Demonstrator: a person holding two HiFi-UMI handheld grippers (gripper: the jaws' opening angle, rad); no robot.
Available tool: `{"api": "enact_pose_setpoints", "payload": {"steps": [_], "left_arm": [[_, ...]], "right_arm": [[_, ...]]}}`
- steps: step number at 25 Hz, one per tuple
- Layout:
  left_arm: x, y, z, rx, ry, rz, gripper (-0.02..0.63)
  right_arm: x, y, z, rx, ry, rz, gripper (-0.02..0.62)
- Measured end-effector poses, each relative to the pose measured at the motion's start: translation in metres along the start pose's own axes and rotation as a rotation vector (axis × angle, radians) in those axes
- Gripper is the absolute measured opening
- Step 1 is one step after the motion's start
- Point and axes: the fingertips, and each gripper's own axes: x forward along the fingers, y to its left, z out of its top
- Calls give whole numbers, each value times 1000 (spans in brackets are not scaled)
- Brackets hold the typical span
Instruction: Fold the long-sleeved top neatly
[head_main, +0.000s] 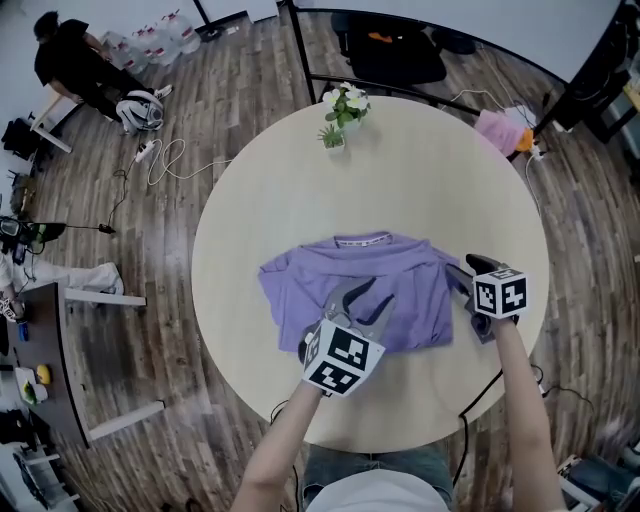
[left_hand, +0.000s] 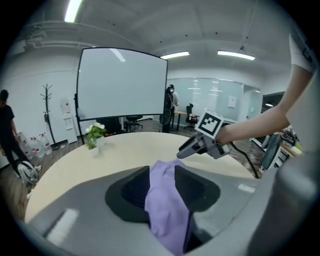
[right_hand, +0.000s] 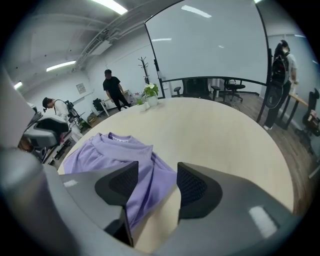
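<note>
A lilac long-sleeved top (head_main: 400, 285) lies partly folded in the middle of the round beige table (head_main: 420, 180), neckline toward the far side. My left gripper (head_main: 362, 296) hovers over the top's front edge, lifted off the table. In the left gripper view it (left_hand: 162, 172) is shut on a fold of the lilac cloth (left_hand: 167, 200), which hangs down between the pads. My right gripper (head_main: 463, 268) is at the top's right edge. In its own view the right gripper (right_hand: 157, 182) stands open above the cloth's edge (right_hand: 145, 175), pads apart from it.
A small potted plant (head_main: 343, 112) stands near the table's far edge. A black curved rail (head_main: 430, 30) and a dark chair are behind the table. A person (head_main: 70, 60) crouches at the far left. Cables and a pink bag (head_main: 497, 128) lie on the wooden floor.
</note>
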Motion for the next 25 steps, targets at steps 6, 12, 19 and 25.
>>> {"api": "enact_pose_setpoints", "payload": {"steps": [6,12,19,25], "left_arm": [[36,-96,-12,36,52,-153,157],[72,-154,-36,16,133,-210,157],[105,-196,-66,0,244,-218,197],[122,-206,-85,29,326,-195,213]], "right_arm": [[-4,-3,-14,10,12,19,270],[3,-1,-17,14,26,44,274],[17,1,-24,36,53,67,307],[30,-1,-29,49,86,56,310]]}}
